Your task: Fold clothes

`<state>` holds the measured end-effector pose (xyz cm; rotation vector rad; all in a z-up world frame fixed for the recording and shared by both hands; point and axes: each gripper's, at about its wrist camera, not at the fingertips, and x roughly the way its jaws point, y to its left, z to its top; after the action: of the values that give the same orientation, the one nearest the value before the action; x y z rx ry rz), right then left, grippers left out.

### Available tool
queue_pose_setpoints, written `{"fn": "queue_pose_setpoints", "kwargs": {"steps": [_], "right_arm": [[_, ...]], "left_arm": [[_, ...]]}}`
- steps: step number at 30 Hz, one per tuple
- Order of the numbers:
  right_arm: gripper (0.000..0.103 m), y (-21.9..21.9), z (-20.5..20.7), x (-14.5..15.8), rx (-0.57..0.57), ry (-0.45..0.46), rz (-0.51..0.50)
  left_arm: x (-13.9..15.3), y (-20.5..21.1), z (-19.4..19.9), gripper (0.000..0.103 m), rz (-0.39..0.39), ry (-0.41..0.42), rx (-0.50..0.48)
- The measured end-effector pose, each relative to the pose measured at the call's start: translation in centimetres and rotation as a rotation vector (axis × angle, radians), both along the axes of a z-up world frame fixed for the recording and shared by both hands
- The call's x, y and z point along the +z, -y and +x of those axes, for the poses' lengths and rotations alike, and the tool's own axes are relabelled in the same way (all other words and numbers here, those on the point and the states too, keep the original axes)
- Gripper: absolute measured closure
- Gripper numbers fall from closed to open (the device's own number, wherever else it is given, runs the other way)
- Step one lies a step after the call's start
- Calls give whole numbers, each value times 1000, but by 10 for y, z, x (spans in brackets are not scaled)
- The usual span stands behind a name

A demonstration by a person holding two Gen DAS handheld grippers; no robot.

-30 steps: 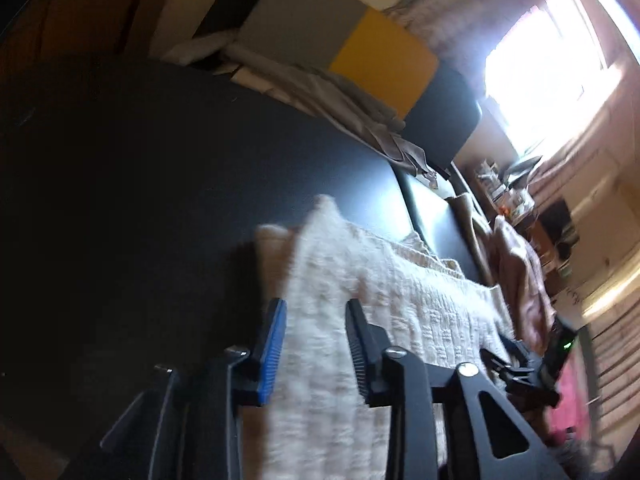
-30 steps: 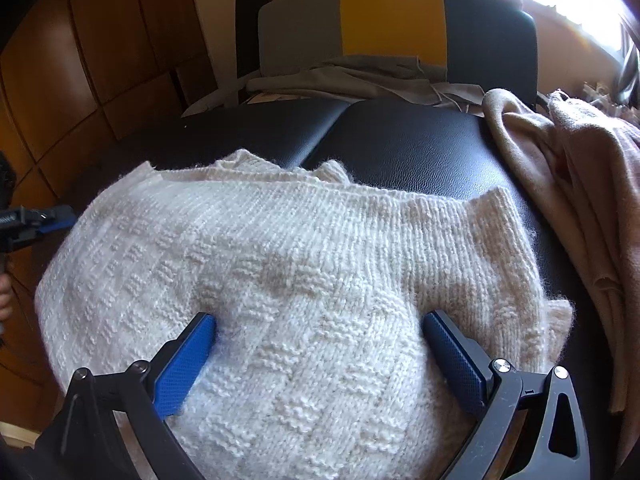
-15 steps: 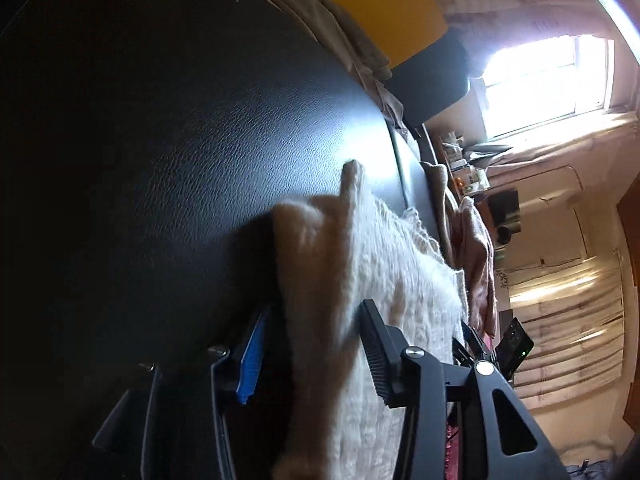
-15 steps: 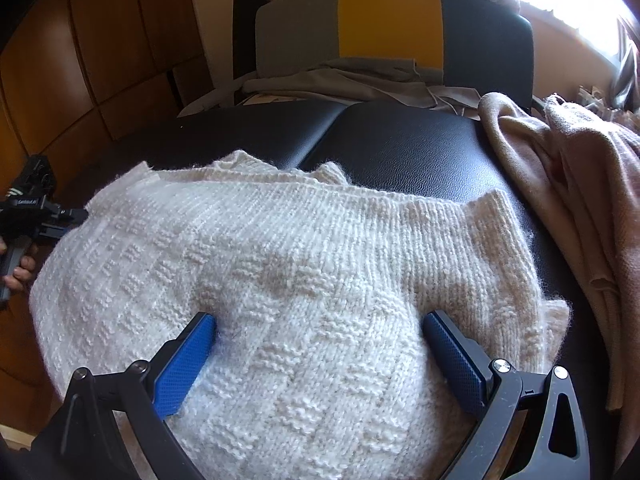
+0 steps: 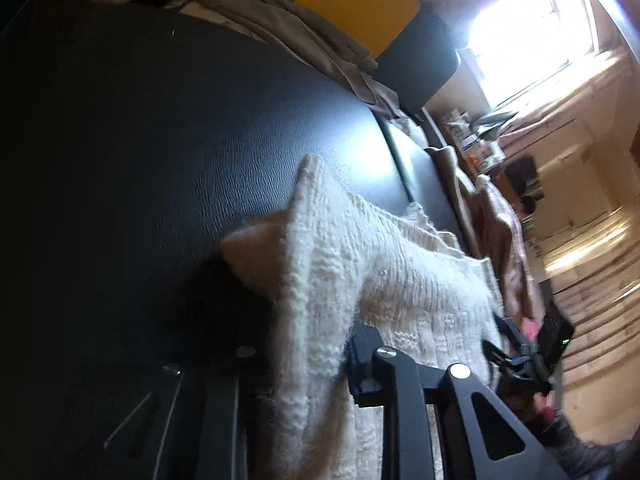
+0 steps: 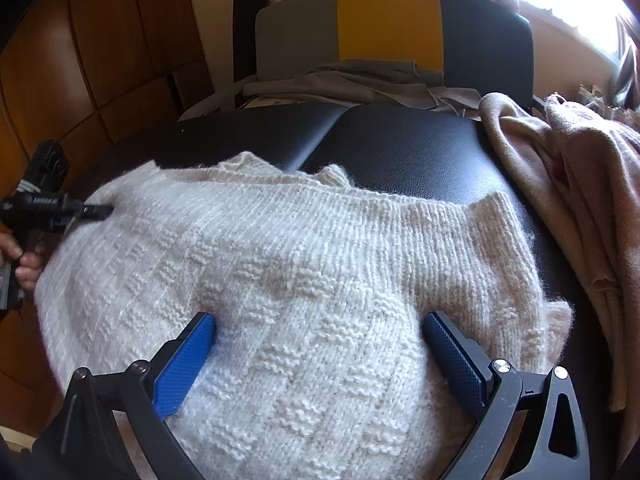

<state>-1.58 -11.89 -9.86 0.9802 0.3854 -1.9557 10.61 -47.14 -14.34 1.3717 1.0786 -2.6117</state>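
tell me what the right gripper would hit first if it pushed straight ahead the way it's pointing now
The right gripper points down over the white knit sweater, jaws wide apart. Pushed on, it would likely press into that knit first, with the black padded surface under it. Depth is hard to judge.

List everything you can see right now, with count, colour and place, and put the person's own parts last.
knitted sweater: one, cream, spread on the black surface, nearest the cameras
black padded surface: one, black, under the sweater
pinkish-beige garments: a pile, count unclear, on the surface's right edge
grey-beige cloth: one heap, at the far end of the surface
backrest: one, with grey, yellow and dark panels, behind the heap
wood panelling: brown, on the left
window: one, bright, far right
left gripper: jaws have just been closing, a fold at the sweater's left edge is pinched between them
right gripper: open, fingers apart, pressing down on the sweater
hand: one, on the left gripper's handle
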Motion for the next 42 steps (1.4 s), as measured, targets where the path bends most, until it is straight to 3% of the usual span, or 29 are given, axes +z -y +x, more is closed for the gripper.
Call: {"fn": "queue_pose_setpoints", "kwargs": {"steps": [3, 9, 13, 16, 20, 24, 29, 36, 42], "right_arm": [[0, 4, -3, 12, 103, 54, 48], [1, -2, 10, 55, 363, 4, 113], [4, 3, 15, 55, 489, 25, 162], [5, 9, 13, 39, 558, 60, 215], [6, 8, -2, 7, 561, 114, 272], [0, 0, 3, -4, 551, 62, 240], [0, -11, 13, -12, 499, 14, 176], [0, -29, 21, -18, 427, -14, 86], [0, -51, 34, -24, 377, -29, 8]], "left_arm": [[17, 8, -2, 85, -58, 16, 22], [46, 23, -5, 85, -161, 66, 80], [68, 23, -2, 85, -204, 82, 76], [82, 20, 3, 85, -223, 87, 67], [99, 13, 7, 86, -209, 72, 64], [115, -1, 12, 86, -130, 30, 59], [140, -31, 13, 87, -57, -33, 39], [175, -111, -23, 88, 7, -123, -45], [174, -177, -69, 88, 65, -130, -113]]}}
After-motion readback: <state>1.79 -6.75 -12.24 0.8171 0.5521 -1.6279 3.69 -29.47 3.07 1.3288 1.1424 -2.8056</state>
